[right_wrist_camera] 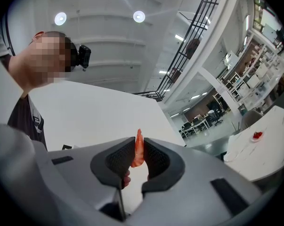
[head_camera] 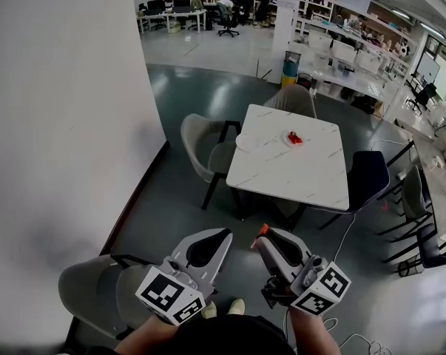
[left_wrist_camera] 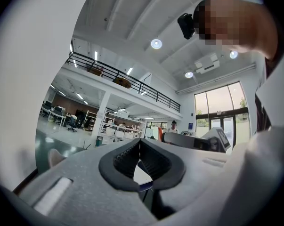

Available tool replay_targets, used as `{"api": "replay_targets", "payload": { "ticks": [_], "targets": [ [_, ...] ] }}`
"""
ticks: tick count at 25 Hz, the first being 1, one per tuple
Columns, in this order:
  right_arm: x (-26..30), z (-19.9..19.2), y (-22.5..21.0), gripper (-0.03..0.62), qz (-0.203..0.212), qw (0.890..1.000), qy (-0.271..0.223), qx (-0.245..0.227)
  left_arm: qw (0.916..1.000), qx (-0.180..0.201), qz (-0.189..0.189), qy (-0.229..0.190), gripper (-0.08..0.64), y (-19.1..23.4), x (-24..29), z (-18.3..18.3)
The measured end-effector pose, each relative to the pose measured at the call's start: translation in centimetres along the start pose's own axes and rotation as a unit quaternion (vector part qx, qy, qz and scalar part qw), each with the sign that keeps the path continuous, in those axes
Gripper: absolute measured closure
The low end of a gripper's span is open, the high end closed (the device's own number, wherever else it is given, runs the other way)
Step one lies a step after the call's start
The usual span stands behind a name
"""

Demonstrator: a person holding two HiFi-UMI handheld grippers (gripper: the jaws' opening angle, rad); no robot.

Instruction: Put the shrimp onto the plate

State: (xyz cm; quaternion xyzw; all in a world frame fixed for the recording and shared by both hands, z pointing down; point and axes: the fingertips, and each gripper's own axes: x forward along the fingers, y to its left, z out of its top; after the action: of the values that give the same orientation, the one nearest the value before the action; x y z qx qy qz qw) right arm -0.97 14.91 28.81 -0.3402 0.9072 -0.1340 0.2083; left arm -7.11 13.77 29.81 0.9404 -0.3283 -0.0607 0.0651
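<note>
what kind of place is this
Likely a large open-plan office or lab: desks and an office chair at the far end, stocked shelving, a railed mezzanine, and a white table closer by.

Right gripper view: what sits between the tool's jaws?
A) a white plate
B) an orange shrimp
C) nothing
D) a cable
B: the right tool has its jaws closed on an orange shrimp, which stands upright with its tip poking out above them.
</note>
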Motion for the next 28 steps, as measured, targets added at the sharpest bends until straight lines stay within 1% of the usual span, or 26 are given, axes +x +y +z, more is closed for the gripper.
{"api": "replay_targets", "payload": {
  "ticks": [7, 16, 19, 23, 28],
  "targets": [
    [-0.9, 0.5, -0.9, 0.534, 0.000, 1.000, -0.003, -0.002, 1.0000, 0.003, 0.002, 0.000, 0.552, -0.6, 1.1, -0.3],
    [-2.5, 1.5, -3.2, 0.534, 0.006, 1.000, -0.003, 0.005, 0.9999, 0.011, 0.010, 0.004, 0.552, -1.8, 3.5, -1.0],
    [-2.1, 1.3, -3.9, 0.534, 0.008, 1.000, -0.001, 0.011, 0.9997, 0.010, 0.018, 0.009, 0.552, -1.2, 3.9, -1.3],
    [-0.9, 1.4, -5.2, 0.533, 0.009, 1.000, 0.000, 0.012, 0.9994, 0.016, 0.032, 0.005, 0.552, 0.5, 4.7, -1.1],
    [1.8, 0.9, -8.1, 0.533, 0.005, 1.000, 0.002, 0.017, 0.9995, 0.014, 0.029, 0.007, 0.552, 4.0, 6.8, -1.7]
  ]
}}
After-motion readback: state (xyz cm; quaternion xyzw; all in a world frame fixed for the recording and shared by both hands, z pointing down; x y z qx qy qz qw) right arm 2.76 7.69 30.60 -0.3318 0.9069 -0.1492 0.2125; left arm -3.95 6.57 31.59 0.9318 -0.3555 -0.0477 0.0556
